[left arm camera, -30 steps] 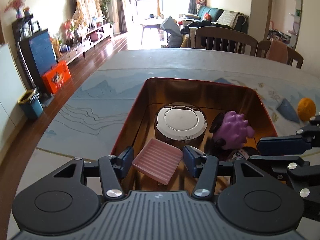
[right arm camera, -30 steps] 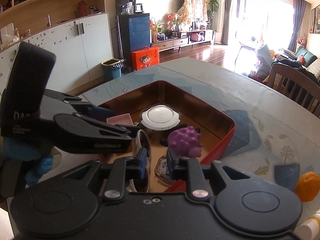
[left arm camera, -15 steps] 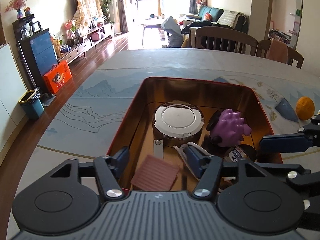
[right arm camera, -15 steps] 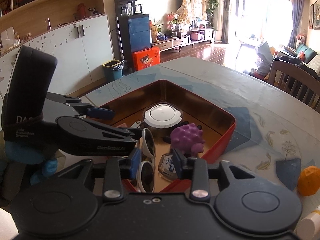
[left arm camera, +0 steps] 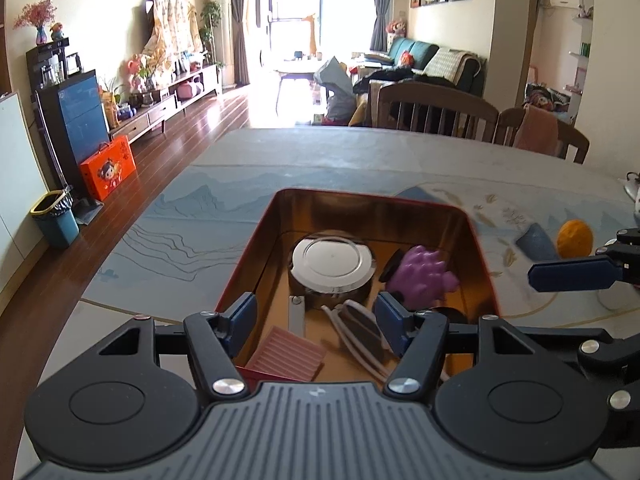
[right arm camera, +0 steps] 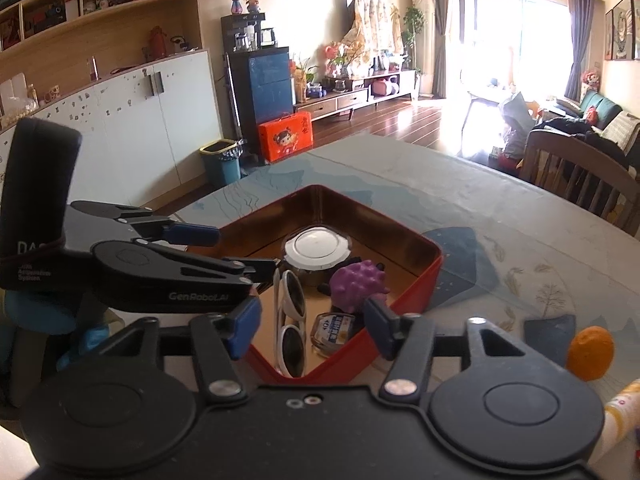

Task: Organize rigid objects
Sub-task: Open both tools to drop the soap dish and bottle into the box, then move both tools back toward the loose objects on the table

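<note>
We look across the surface (left arm camera: 320, 160), a wide top under a pale blue landscape-print cloth, with chairs (left arm camera: 436, 110) along its far edge. On it sits the tin (left arm camera: 486, 276), red outside and gold inside, open at the top.

Our left gripper (left arm camera: 316, 316) hangs over the near end of the tin, its jaws spread wide and holding nothing. Our right gripper (right arm camera: 312, 328) hangs over the tin's near corner, jaws likewise wide apart and empty; in the right view the left gripper (right arm camera: 208, 252) reaches in from the left side over the tin's (right arm camera: 400, 320) rim.

Inside the tin, the round box (left arm camera: 332, 266) with a silver lid stands toward the far middle. Just to its right lies the purple toy (left arm camera: 424, 278), knobbly all over. The sunglasses (right arm camera: 290, 320), white-framed with dark lenses, lie folded at the near side, one lens propped up against the tin's wall in the right view. The pink tray (left arm camera: 286, 354), ribbed, lies tilted against the near left corner. A small jar (right arm camera: 332, 330) with a printed label lies near the toy and beside the sunglasses. A narrow silver strip (left arm camera: 297, 314) lies flat between the tray and the box.

Outside the tin, to its right on the cloth, an orange (right arm camera: 592, 352) rests well apart from it.
</note>
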Action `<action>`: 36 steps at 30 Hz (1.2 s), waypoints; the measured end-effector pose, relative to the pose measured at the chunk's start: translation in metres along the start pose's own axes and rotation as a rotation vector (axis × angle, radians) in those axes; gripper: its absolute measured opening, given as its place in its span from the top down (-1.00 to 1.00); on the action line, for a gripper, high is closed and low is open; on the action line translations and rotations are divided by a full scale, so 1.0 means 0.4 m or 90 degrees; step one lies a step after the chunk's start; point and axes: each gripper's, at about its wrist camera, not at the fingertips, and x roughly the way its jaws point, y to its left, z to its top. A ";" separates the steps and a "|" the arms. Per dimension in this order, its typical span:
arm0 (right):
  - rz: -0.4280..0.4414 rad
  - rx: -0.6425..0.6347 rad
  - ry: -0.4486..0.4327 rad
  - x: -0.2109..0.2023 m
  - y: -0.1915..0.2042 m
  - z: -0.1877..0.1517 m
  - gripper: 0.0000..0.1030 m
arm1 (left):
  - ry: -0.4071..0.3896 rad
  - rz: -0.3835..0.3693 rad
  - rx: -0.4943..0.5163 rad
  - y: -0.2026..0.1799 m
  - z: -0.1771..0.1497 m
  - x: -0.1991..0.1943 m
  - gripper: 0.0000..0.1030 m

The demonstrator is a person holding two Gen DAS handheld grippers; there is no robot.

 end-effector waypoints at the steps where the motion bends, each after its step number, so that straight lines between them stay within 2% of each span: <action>1: 0.000 0.004 -0.003 -0.006 -0.004 -0.001 -0.22 | -0.004 -0.001 0.000 -0.004 0.001 -0.007 -0.26; 5: 0.004 0.017 -0.006 -0.036 -0.015 -0.003 -0.27 | -0.011 -0.015 -0.002 -0.019 0.004 -0.030 -0.26; 8: -0.003 0.014 -0.014 -0.078 -0.025 -0.006 -0.46 | -0.014 -0.035 0.000 -0.035 0.006 -0.050 -0.26; 9: -0.007 0.015 -0.018 -0.094 -0.032 -0.007 -0.56 | -0.015 -0.042 0.002 -0.043 0.006 -0.057 -0.28; 11: -0.014 0.015 -0.026 -0.125 -0.048 -0.010 -0.64 | -0.018 -0.053 0.011 -0.064 0.006 -0.069 -0.40; 13: -0.027 0.017 -0.032 -0.156 -0.067 -0.019 -0.74 | -0.021 -0.070 0.020 -0.086 0.002 -0.079 -0.47; 18: -0.060 0.036 -0.031 -0.217 -0.130 -0.053 -0.83 | -0.020 -0.114 0.049 -0.161 -0.006 -0.091 -0.48; 21: -0.081 0.056 -0.028 -0.244 -0.178 -0.086 -0.91 | -0.017 -0.139 0.068 -0.210 -0.020 -0.092 -0.60; 23: -0.099 0.073 -0.027 -0.261 -0.214 -0.108 -0.97 | -0.016 -0.152 0.079 -0.240 -0.037 -0.097 -0.60; 36: -0.222 0.207 -0.013 -0.341 -0.450 -0.238 -1.00 | 0.010 -0.255 0.136 -0.436 -0.111 -0.091 -0.64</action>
